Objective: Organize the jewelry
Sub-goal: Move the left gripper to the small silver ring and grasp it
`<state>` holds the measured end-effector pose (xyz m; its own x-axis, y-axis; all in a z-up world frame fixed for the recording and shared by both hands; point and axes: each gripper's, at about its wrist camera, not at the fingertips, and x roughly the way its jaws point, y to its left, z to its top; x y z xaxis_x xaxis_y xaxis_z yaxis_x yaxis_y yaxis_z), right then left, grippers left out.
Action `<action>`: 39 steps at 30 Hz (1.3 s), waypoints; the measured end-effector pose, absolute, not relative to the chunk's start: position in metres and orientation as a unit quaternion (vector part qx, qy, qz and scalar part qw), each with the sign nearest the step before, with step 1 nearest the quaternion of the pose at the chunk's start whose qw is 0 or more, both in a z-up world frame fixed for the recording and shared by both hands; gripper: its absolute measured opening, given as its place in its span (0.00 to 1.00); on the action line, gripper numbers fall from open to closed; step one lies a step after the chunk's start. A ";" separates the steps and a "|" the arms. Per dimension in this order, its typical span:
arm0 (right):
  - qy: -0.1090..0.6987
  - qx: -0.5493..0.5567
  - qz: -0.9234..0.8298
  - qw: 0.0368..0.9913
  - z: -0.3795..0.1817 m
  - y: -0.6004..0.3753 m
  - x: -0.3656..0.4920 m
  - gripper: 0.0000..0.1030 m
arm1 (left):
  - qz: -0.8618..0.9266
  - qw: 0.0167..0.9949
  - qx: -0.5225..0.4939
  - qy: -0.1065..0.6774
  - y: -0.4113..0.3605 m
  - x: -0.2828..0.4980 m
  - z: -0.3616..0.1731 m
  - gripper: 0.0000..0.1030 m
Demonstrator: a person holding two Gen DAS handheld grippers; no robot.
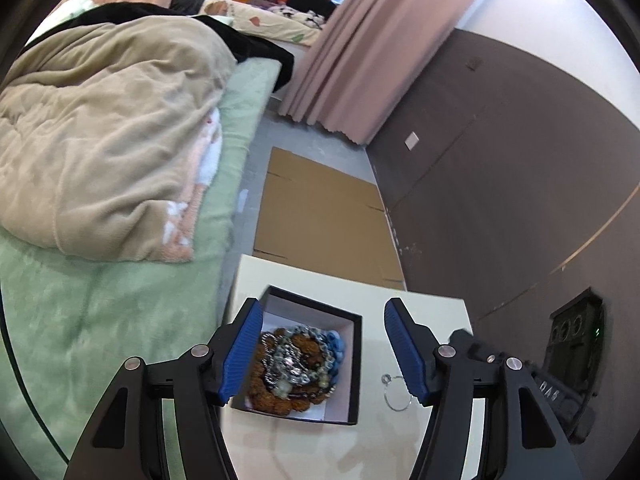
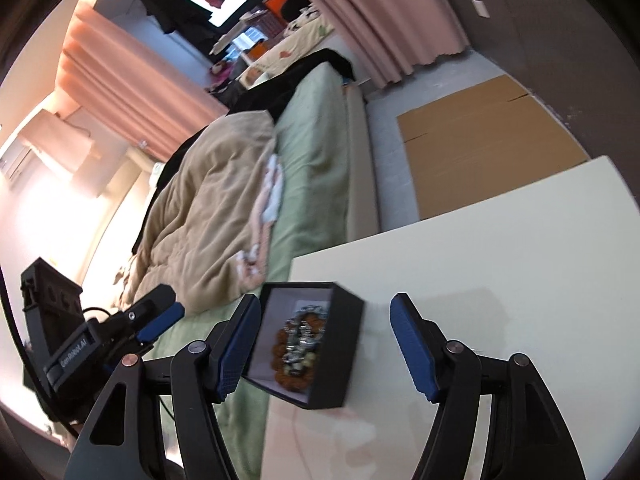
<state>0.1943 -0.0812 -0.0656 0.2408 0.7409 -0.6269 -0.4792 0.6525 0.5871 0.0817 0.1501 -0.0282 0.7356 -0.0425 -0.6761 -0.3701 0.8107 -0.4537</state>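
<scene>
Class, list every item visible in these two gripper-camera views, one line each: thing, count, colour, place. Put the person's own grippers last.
box: one, black with white lining, on the table.
beaded jewelry: one tangled heap, brown, silver, blue, inside the box.
ring: one, silver wire, on the table right of the box.
table: one, cream.
cardboard: one flat sheet, brown, on the floor.
blanket: one, beige, on the green bed.
curtains: pink.
left gripper: open.
right gripper: open.

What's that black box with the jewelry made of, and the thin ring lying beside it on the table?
Black square box: likely matte cardboard, given thin straight walls and a white lining. Thin silver ring: probably polished metal wire; it glints.
</scene>
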 end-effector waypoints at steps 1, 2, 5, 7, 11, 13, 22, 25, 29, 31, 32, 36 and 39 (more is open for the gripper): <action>0.475 0.139 0.389 0.777 -0.065 -0.087 0.196 0.66 | 0.090 0.884 -0.292 0.354 0.147 0.083 -0.029 0.62; 0.476 0.141 0.382 0.779 -0.065 -0.094 0.198 0.66 | 0.082 0.883 -0.292 0.359 0.142 0.086 -0.032 0.62; 0.479 0.141 0.371 0.783 -0.065 -0.107 0.203 0.66 | 0.071 0.881 -0.282 0.373 0.128 0.094 -0.036 0.62; 0.481 0.139 0.363 0.786 -0.064 -0.118 0.205 0.66 | 0.064 0.884 -0.265 0.381 0.114 0.099 -0.038 0.62; 0.480 0.124 0.352 0.794 -0.062 -0.136 0.207 0.66 | 0.041 0.887 -0.242 0.390 0.089 0.108 -0.041 0.62; 0.483 0.122 0.342 0.797 -0.064 -0.148 0.209 0.66 | 0.031 0.888 -0.231 0.396 0.076 0.113 -0.044 0.62; 0.492 0.149 0.301 0.803 -0.069 -0.192 0.223 0.66 | 0.014 0.885 -0.186 0.427 0.031 0.136 -0.064 0.56; 0.500 0.153 0.288 0.802 -0.072 -0.200 0.228 0.66 | 0.014 0.881 -0.169 0.442 0.020 0.145 -0.076 0.48; 0.513 0.154 0.269 0.801 -0.078 -0.210 0.232 0.66 | 0.031 0.871 -0.156 0.466 0.013 0.158 -0.095 0.39; 0.516 0.158 0.265 0.799 -0.080 -0.214 0.234 0.66 | 0.041 0.869 -0.145 0.471 0.010 0.163 -0.103 0.38; 0.517 0.160 0.264 0.799 -0.080 -0.216 0.235 0.66 | 0.045 0.869 -0.140 0.473 0.009 0.165 -0.105 0.38; 0.516 0.167 0.259 0.799 -0.079 -0.225 0.237 0.66 | 0.064 0.871 -0.104 0.477 -0.001 0.173 -0.114 0.37; 0.517 0.170 0.258 0.798 -0.079 -0.228 0.238 0.66 | 0.079 0.870 -0.079 0.480 -0.007 0.180 -0.121 0.37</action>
